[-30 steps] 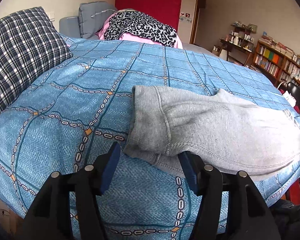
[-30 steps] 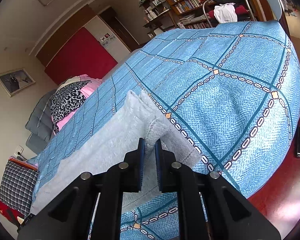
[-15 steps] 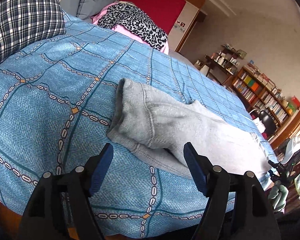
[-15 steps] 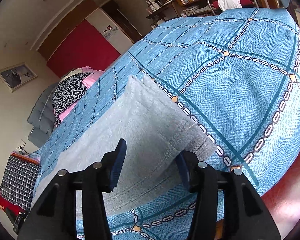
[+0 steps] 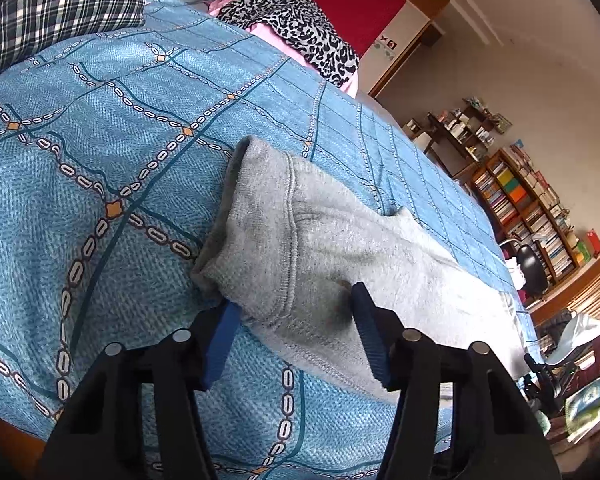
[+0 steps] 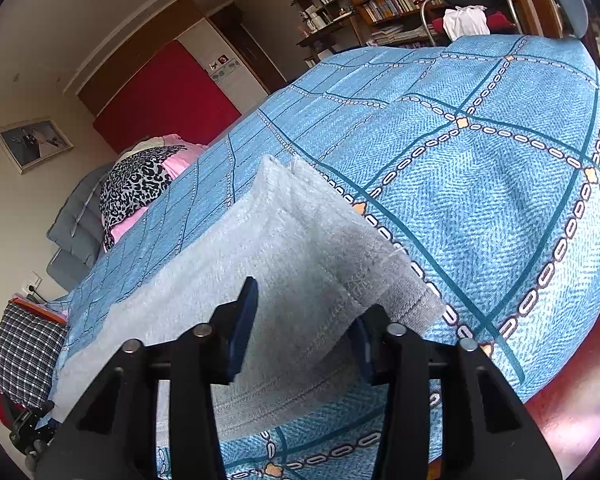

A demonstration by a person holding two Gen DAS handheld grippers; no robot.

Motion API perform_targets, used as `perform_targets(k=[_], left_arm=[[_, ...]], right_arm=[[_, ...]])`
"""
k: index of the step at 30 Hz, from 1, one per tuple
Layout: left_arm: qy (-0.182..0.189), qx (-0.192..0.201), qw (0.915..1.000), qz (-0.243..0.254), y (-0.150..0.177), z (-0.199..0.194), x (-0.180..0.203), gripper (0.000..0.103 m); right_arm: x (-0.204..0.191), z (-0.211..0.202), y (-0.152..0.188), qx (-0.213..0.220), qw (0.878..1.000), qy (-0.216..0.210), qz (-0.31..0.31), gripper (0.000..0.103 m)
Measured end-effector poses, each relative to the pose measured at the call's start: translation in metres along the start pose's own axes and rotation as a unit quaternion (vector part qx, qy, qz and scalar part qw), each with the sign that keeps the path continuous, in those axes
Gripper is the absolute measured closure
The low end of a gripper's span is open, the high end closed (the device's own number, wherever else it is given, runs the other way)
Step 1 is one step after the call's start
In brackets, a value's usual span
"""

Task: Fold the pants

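The grey pants (image 5: 320, 248) lie on the bed (image 5: 100, 152), stretched lengthwise along its near edge over the blue patterned cover. They appear already folded once, leg on leg, since both ends show doubled layers; this is a judgement from the stacked edges. The left gripper (image 5: 296, 332) straddles the waistband end, its fingers apart and just closing, cloth between them but the pads not visibly pressing. The right gripper (image 6: 304, 328) straddles the hem end (image 6: 380, 272); its fingers have just been closing too, with fabric between them, not yet pinched as far as can be seen. Remaining, in my assessment: secure both ends, then fold the length across itself. No crosswise fold is present yet. The plaid pillow (image 5: 60, 8) sits well apart.
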State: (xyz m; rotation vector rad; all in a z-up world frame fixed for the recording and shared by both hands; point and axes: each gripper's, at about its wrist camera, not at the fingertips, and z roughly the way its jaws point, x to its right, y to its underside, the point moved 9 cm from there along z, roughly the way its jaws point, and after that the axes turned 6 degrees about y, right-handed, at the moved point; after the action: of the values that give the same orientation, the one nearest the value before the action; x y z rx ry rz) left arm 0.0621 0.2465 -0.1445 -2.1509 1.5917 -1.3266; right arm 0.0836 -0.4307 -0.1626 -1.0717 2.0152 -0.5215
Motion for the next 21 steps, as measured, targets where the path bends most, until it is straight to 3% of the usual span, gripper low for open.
perform_targets(k=[3, 8, 12, 19, 21], left_arm=[[-0.031, -0.006, 0.9995, 0.006, 0.001, 0.001, -0.003, 0.06], [-0.063, 0.0, 0.998, 0.004, -0.002, -0.001, -0.006, 0.072], [-0.069, 0.004, 0.9976, 0.006, 0.0, -0.009, -0.004, 0.073], [-0.1, -0.004, 0.9945, 0.03, 0.011, -0.009, -0.01, 0.07], [-0.118, -0.004, 0.9918, 0.048, 0.013, -0.007, -0.01, 0.067]], right_arm=[[0.001, -0.004, -0.004, 0.014, 1.0, 0.022, -0.014, 0.096], [0.001, -0.028, -0.018, 0.039, 0.999, 0.005, -0.001, 0.097], [0.007, -0.047, -0.02, 0.053, 0.998, 0.017, -0.01, 0.097], [0.039, -0.013, 0.013, -0.014, 0.998, 0.056, 0.008, 0.097], [0.039, -0.012, 0.015, -0.01, 0.998, 0.062, -0.003, 0.097]])
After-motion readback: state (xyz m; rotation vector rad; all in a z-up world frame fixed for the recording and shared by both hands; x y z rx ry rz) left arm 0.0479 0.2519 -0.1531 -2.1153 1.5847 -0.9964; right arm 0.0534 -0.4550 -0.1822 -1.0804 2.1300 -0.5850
